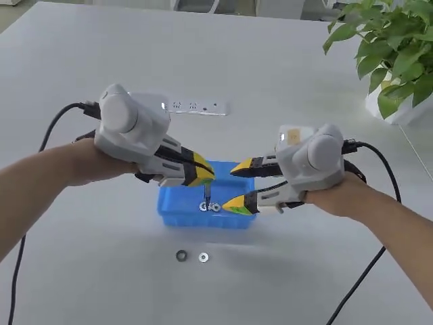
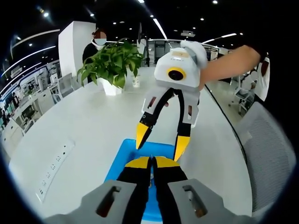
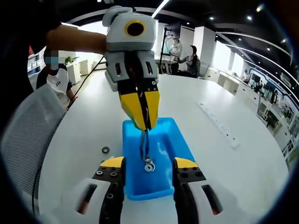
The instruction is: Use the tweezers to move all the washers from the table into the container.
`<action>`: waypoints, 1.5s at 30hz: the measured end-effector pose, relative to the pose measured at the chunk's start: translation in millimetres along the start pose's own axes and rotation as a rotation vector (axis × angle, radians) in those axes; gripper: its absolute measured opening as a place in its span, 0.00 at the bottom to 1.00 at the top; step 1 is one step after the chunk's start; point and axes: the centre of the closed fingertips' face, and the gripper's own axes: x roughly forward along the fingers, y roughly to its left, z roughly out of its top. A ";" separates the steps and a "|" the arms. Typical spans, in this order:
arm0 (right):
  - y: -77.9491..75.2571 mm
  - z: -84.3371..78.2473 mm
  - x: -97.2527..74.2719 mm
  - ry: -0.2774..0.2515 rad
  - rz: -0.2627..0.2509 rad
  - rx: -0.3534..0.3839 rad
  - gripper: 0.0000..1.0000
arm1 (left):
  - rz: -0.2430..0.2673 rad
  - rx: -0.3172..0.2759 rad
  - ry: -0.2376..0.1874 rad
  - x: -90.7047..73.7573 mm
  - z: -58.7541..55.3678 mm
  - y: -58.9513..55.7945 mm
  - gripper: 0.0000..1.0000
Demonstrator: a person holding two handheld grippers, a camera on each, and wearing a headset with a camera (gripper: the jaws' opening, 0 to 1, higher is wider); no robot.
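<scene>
1. Gripping the tweezers (image 3: 145, 142), the left gripper (image 1: 205, 175) hangs over the blue container (image 1: 172, 203) — the right gripper (image 1: 231, 186) gapes idle.
2. Two washers (image 1: 181, 255) lie on the near table (image 1: 101, 271) — a slack pinch could flick one away.

Bright, even light everywhere, coming off ceiling strips (image 2: 159, 29) overhead. Just soft, faint shadows on the table (image 1: 270, 68) beside the container (image 1: 174, 200). Head view's sharp; both gripper views warp hard toward the edges.
</scene>
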 end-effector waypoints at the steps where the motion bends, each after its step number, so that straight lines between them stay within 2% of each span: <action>1: 0.0 0.2 -0.8 -0.001 -0.003 0.002 0.42 | 0.000 0.001 0.000 -0.7 1.3 -0.6 0.05; 14: 10.6 0.3 -21.4 -0.006 -0.047 0.034 0.53 | -0.005 0.029 0.006 -12.6 21.7 -12.2 0.05; 22: 19.3 0.6 -29.4 -0.013 -0.066 0.044 0.56 | -0.024 0.054 0.010 -19.8 31.8 -28.7 0.05; 32: 31.2 1.6 -34.1 -0.014 -0.072 0.046 0.57 | -0.033 0.079 0.012 -26.4 38.5 -46.1 0.05; 45: 49.2 -6.6 -33.5 -0.004 -0.060 0.060 0.58 | -0.063 0.094 0.001 -22.9 33.3 -68.1 0.05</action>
